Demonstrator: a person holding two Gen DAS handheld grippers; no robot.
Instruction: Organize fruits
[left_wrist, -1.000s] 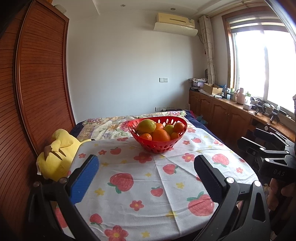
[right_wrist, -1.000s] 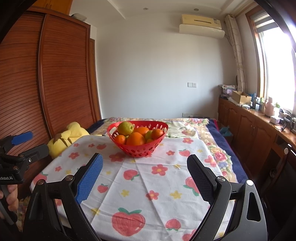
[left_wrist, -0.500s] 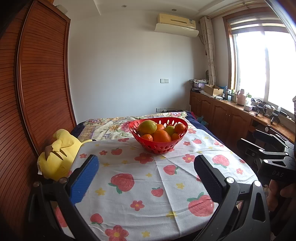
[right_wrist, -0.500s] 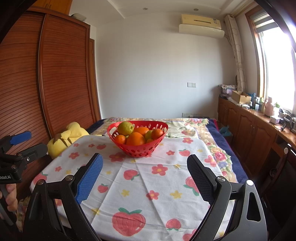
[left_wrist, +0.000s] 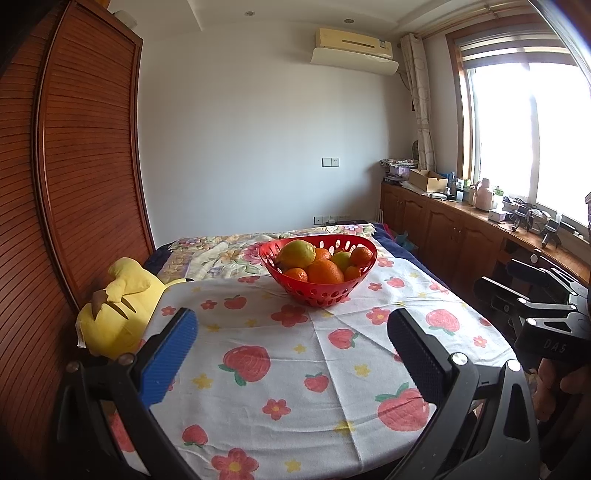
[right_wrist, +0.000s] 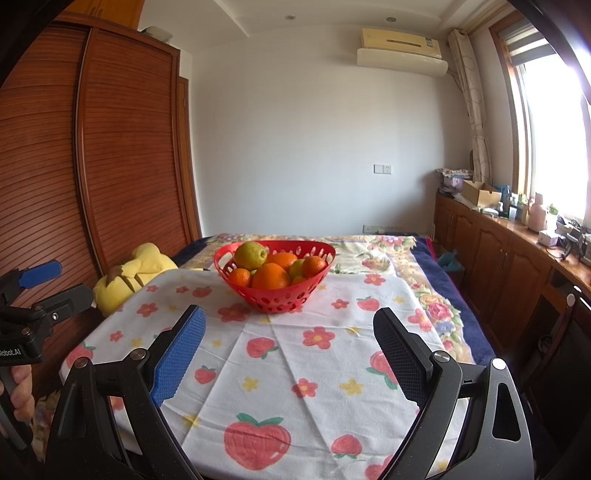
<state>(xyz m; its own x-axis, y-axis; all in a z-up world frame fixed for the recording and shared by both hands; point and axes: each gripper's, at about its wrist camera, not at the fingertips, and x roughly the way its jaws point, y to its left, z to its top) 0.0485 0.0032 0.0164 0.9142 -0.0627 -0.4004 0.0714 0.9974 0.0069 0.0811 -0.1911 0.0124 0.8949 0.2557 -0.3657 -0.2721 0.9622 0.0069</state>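
A red perforated basket (left_wrist: 325, 291) stands on the far part of the table, also in the right wrist view (right_wrist: 280, 299). It holds several oranges (left_wrist: 325, 272) (right_wrist: 270, 277) and a big yellow-green citrus (left_wrist: 297, 253) (right_wrist: 251, 254). My left gripper (left_wrist: 291, 350) is open and empty over the near table edge, well short of the basket. My right gripper (right_wrist: 288, 350) is open and empty, also short of the basket. Each gripper shows at the side of the other's view.
The table wears a white cloth with strawberries and flowers (left_wrist: 295, 369) (right_wrist: 295, 369). A yellow plush toy (left_wrist: 118, 310) (right_wrist: 136, 273) lies at the left edge against a wooden wardrobe (left_wrist: 74, 184). Wooden cabinets (right_wrist: 498, 251) run along the right wall.
Both views have shifted only slightly; the grippers stay open and the basket has not moved.
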